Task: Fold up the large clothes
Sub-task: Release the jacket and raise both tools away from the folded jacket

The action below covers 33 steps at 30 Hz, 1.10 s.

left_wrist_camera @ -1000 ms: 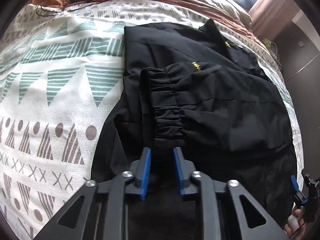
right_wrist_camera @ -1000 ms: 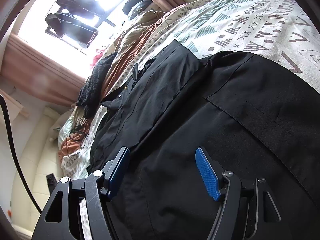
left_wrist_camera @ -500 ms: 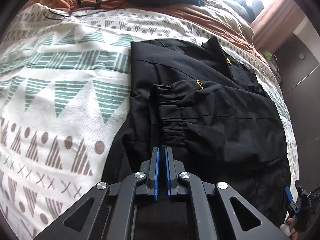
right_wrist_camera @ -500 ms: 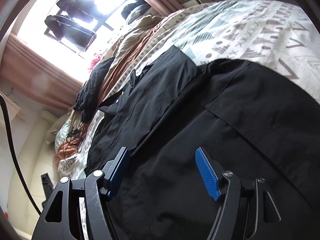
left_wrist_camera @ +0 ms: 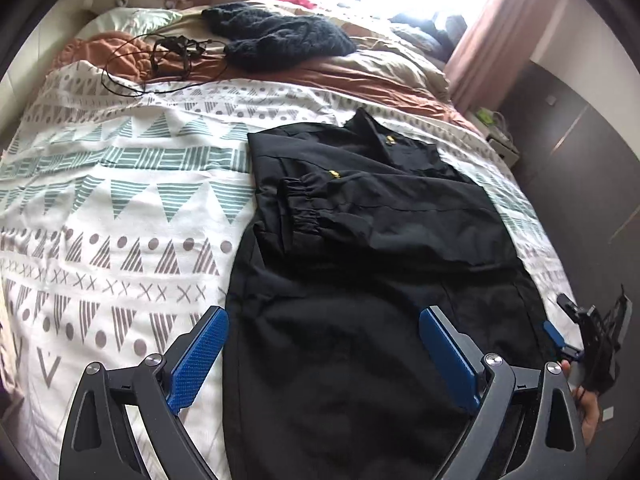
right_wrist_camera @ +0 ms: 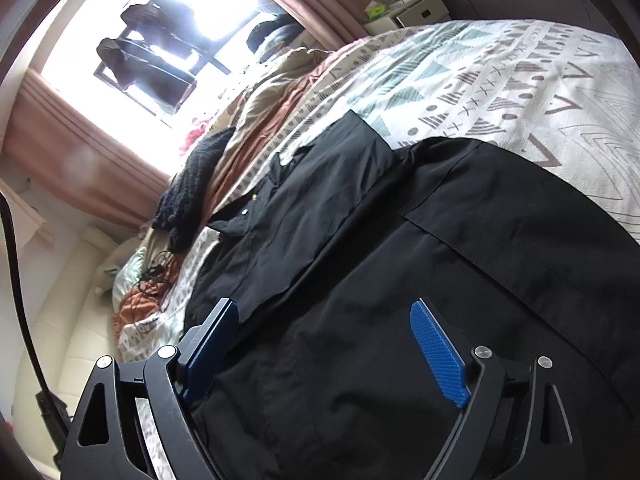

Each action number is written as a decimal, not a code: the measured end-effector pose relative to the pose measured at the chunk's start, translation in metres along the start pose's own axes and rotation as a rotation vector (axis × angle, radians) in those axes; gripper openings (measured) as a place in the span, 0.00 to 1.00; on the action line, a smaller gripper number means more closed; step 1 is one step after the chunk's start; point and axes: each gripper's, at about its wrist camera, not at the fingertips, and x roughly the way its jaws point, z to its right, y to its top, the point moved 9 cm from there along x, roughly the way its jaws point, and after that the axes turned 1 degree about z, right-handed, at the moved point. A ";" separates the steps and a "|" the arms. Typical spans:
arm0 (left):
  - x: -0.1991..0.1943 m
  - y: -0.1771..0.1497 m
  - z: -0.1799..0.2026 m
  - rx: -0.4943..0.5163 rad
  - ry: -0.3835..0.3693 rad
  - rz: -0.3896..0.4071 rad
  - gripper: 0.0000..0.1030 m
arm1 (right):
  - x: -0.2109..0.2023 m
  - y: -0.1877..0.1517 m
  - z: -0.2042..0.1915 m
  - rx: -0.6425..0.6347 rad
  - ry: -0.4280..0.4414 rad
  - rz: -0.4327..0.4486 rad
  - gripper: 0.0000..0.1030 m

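A black jacket [left_wrist_camera: 360, 248] lies flat on the patterned bedspread [left_wrist_camera: 120, 208], collar toward the pillows, with one sleeve folded across its chest and the elastic cuff [left_wrist_camera: 298, 208] near its left edge. It also shows in the right wrist view [right_wrist_camera: 400, 280]. My left gripper [left_wrist_camera: 324, 344] is open and empty, above the jacket's lower part, a little back from the cuff. My right gripper [right_wrist_camera: 324, 340] is open and empty, low over the jacket's hem area. The right gripper also shows at the right edge of the left wrist view [left_wrist_camera: 576, 336], by the jacket's right side.
A dark knitted garment [left_wrist_camera: 276, 38] and a tangle of black cable [left_wrist_camera: 168, 56] lie on the brown and beige bedding [left_wrist_camera: 360, 76] near the head of the bed. A nightstand [right_wrist_camera: 408, 12] stands beyond the far bed edge. Dark cabinets [left_wrist_camera: 580, 152] line the right side.
My left gripper closed half a second ago, then opened wide and pulled back and up from the sleeve cuff. The folded sleeve stays across the jacket. My right gripper stayed open with only a slight shift.
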 end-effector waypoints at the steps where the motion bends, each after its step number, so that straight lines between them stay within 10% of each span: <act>1: -0.005 -0.005 0.002 0.004 -0.011 -0.007 0.94 | -0.006 -0.001 -0.003 -0.008 -0.008 0.010 0.86; 17: -0.117 -0.062 -0.001 0.056 0.078 0.218 0.94 | -0.125 -0.004 -0.048 -0.348 -0.023 0.089 0.86; 33: -0.172 -0.136 -0.017 -0.034 0.070 0.267 0.94 | -0.225 -0.012 -0.004 -0.444 -0.130 0.144 0.86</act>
